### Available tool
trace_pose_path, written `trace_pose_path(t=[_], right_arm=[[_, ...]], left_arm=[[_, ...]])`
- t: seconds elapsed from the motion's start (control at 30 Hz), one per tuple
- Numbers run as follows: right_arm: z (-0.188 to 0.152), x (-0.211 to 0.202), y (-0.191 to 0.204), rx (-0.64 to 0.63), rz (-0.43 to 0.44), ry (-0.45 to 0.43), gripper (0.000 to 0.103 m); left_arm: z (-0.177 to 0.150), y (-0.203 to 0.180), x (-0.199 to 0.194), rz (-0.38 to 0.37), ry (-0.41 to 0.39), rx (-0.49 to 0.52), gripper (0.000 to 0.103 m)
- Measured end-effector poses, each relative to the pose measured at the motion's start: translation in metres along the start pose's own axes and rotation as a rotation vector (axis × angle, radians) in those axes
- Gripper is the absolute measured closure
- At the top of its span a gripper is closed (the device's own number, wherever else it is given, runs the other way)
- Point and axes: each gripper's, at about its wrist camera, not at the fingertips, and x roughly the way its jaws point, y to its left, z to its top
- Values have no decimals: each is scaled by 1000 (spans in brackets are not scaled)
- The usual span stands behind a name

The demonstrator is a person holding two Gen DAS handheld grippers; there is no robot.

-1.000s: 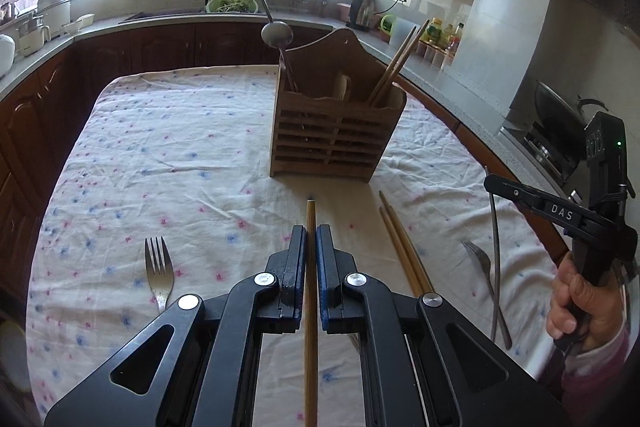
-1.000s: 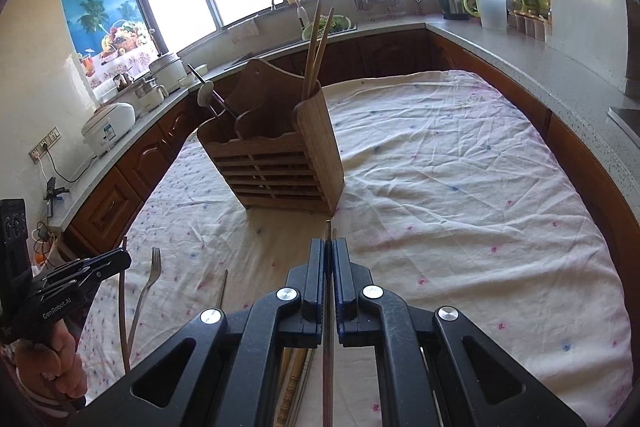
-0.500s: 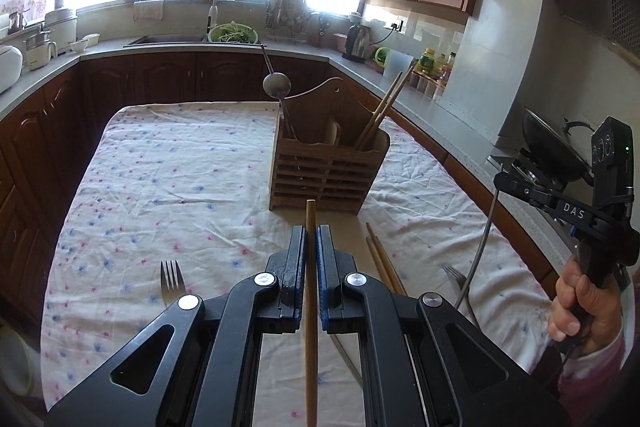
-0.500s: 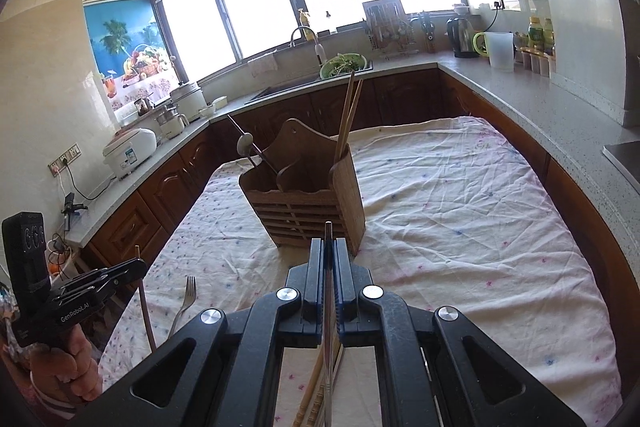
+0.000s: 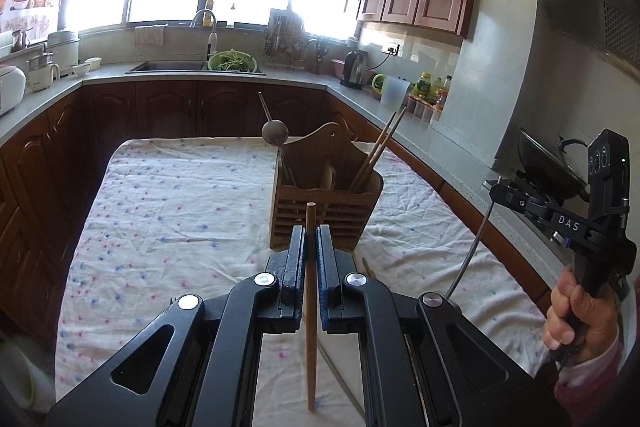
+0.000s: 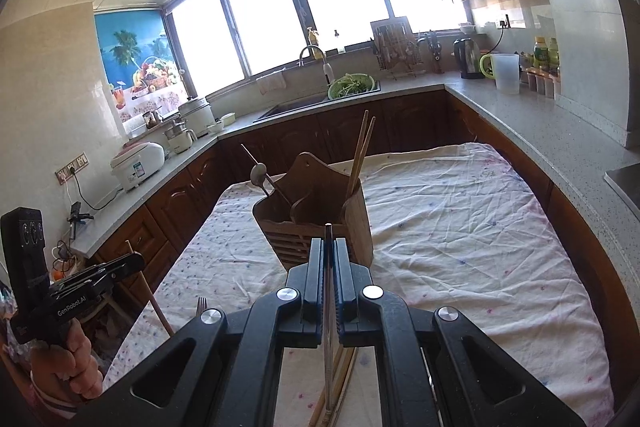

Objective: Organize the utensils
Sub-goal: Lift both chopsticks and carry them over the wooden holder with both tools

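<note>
The left gripper [image 5: 311, 247] pinches a wooden chopstick [image 5: 311, 307], its tip in front of the wooden holder [image 5: 324, 203] on the cloth-covered table [image 5: 180, 207]. The right gripper [image 6: 328, 259] clamps a thin metal handle [image 6: 328, 327], pointing at the same holder, which contains two chopsticks [image 6: 360, 159] and a ladle [image 6: 259, 173].
</note>
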Motion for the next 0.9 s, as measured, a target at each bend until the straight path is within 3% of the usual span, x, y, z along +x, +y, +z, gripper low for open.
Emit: trace_pose_path(t=[0.53,0.9], right_arm=[[24,14,2,-3,8,-35,99],[58,22,5,-3,-6,-101,99]], left_arm=[[34,-1,6,-4,-71,-13,99],[71,5,16,-7,-135,-23,99]])
